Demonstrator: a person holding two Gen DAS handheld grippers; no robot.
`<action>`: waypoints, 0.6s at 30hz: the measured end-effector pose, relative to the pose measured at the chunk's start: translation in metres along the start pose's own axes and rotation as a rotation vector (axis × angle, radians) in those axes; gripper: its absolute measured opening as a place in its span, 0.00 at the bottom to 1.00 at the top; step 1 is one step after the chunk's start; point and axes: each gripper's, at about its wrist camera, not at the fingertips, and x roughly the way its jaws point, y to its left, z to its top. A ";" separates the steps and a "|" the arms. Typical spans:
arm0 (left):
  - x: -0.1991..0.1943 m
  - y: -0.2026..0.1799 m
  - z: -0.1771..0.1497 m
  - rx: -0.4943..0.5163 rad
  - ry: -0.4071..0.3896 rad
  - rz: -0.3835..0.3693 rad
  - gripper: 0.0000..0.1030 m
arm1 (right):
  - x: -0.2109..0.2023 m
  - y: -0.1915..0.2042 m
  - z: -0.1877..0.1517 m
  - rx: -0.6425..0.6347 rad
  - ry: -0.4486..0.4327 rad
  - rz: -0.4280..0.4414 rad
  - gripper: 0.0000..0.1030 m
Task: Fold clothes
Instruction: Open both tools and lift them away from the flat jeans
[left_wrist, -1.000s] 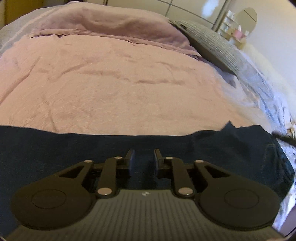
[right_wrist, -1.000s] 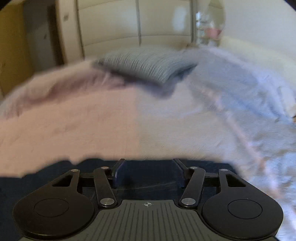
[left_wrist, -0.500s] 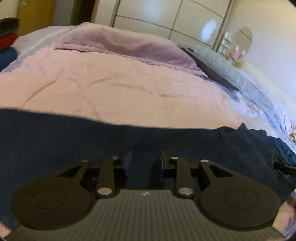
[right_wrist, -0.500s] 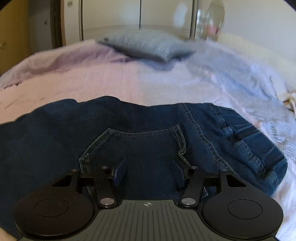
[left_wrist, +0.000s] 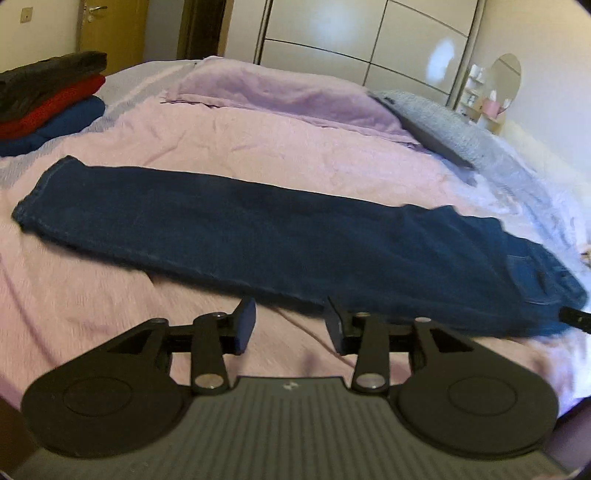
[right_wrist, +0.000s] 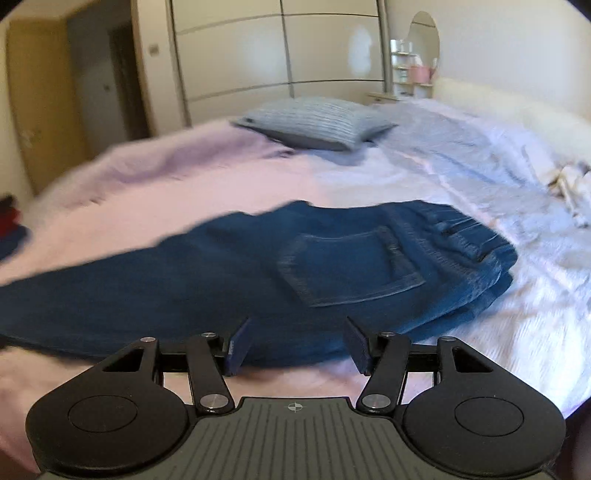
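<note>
Both grippers have drawn back from the jeans since half a second ago, when each hovered over denim; my left gripper and right gripper now sit released, fingers spread and holding nothing, at the near edge of the cloth. Jeans lie folded lengthwise across the bed, hem at far left, waistband and back pocket at right. Next, I judge, comes a crosswise fold: I should pinch both layers at the hem, lift low, and carry it to the waistband, keeping edges aligned. Folded clothes wait stacked at far left.
</note>
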 end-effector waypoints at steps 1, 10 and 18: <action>-0.007 -0.005 -0.004 0.003 0.001 0.010 0.40 | -0.009 0.004 -0.004 -0.005 -0.004 0.011 0.57; -0.065 -0.026 -0.027 0.048 -0.015 0.104 0.43 | -0.060 0.019 -0.029 0.062 -0.007 0.025 0.58; -0.096 -0.029 -0.039 0.073 -0.037 0.143 0.46 | -0.084 0.023 -0.033 0.067 -0.026 0.018 0.59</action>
